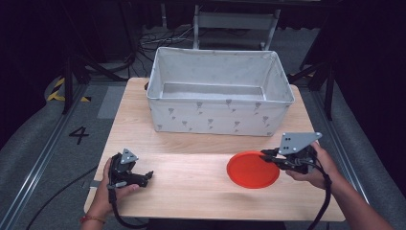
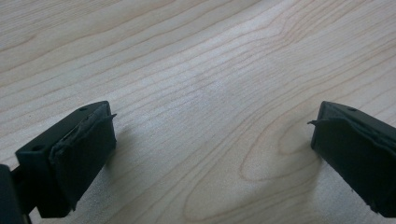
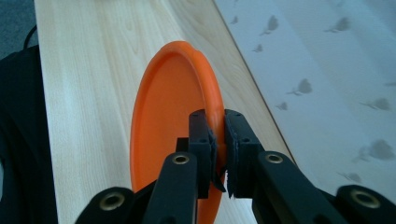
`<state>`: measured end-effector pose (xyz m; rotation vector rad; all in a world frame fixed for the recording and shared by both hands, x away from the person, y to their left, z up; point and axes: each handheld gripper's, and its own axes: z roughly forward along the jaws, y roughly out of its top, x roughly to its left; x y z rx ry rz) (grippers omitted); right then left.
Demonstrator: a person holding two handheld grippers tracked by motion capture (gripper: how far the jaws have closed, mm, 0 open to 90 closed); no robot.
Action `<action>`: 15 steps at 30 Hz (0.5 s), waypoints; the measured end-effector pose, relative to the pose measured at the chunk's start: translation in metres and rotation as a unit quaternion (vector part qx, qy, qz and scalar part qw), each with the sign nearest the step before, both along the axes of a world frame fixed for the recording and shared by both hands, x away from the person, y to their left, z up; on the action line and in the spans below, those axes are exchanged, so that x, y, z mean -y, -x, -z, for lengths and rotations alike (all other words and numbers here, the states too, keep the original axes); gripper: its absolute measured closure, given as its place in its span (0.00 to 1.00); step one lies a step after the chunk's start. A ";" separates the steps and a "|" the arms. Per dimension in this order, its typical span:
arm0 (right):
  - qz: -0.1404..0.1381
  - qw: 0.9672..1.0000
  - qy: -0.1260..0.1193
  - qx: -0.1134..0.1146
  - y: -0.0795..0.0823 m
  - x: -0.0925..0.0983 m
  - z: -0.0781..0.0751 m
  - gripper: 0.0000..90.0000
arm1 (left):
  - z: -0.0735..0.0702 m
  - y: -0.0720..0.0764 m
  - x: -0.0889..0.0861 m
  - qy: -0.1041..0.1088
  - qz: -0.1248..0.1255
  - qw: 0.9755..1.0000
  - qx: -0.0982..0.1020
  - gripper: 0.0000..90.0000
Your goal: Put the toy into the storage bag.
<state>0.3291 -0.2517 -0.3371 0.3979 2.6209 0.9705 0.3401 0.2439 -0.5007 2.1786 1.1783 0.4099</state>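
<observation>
An orange plate [image 1: 252, 169] hangs above the right half of the wooden table [image 1: 191, 191], held by its right rim. My right gripper [image 1: 266, 155] is shut on that rim; in the right gripper view its two black pads pinch the plate [image 3: 173, 107] between them, right gripper [image 3: 219, 144]. My left gripper [image 1: 147, 177] rests low near the table's front left, held by a hand. In the left gripper view its jaws stand wide apart over bare wood, left gripper [image 2: 210, 140], with nothing between them.
A white fabric bin [image 1: 219, 91] with small grey prints stands open at the back of the table; its side [image 3: 327, 70] lies just beside the plate. Cables trail from both grippers. Floor rails run along both sides of the table.
</observation>
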 end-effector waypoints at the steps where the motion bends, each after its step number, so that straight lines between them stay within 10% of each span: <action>1: 0.003 1.000 0.002 0.001 0.000 0.004 -0.002 0.92 | 0.000 0.000 0.000 0.000 0.000 1.000 0.000 0.00; 15: 0.038 0.999 0.018 0.009 0.004 0.047 -0.032 0.92 | 0.000 0.000 0.000 0.000 -0.002 1.000 0.000 0.00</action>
